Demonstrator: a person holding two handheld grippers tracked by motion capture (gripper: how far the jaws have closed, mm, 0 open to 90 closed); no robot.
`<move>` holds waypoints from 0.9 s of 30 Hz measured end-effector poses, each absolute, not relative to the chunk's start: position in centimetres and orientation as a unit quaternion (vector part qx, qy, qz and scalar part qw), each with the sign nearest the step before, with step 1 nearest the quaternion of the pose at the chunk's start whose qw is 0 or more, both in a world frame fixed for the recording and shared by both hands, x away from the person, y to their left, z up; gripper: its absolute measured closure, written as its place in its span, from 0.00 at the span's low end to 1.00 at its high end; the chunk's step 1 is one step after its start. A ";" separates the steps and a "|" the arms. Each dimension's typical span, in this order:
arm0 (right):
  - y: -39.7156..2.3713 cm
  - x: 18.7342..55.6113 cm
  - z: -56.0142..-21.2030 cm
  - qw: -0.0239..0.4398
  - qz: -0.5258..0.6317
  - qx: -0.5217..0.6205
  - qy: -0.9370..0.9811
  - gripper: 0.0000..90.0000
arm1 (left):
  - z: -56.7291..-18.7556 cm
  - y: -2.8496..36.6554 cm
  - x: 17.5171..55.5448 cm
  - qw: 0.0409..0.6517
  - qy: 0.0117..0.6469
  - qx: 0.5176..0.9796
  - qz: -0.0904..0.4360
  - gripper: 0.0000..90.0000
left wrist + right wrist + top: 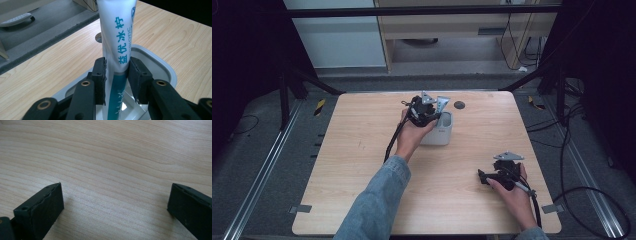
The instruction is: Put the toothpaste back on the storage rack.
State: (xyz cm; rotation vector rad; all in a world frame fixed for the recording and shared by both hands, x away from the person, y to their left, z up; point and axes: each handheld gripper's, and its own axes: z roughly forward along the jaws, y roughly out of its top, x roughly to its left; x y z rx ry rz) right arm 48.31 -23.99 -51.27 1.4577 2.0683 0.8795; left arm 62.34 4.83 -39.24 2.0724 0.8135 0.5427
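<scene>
Left gripper (117, 72) pinched a white toothpaste tube (117, 37) standing upright in the white holder (160, 65) at upper centre of the high view; its pads appeared to touch both sides. Loosening straight and lifting clear would likely keep it standing. Right gripper (115, 202), jaws spread wide, rested lower right over bare table (362, 165), well apart.

Teal "益优冰柠" + partial "…IOTIC" on white tube (117, 37)

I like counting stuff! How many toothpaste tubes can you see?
1. The toothpaste tube stands upright in the white holder, between the left gripper jaws. Others may hide inside.
</scene>
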 end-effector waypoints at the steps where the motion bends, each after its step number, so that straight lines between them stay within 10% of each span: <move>1: -24.0 48.3 -51.3 0.230 0.319 0.529 0.752 0.01 | -39.2 4.8 62.3 0.412 0.323 0.824 0.217 0.75; 27: -24.0 48.3 -51.3 0.230 0.319 0.529 0.752 0.01 | -38.6 5.4 60.6 0.412 0.311 0.824 0.234 0.62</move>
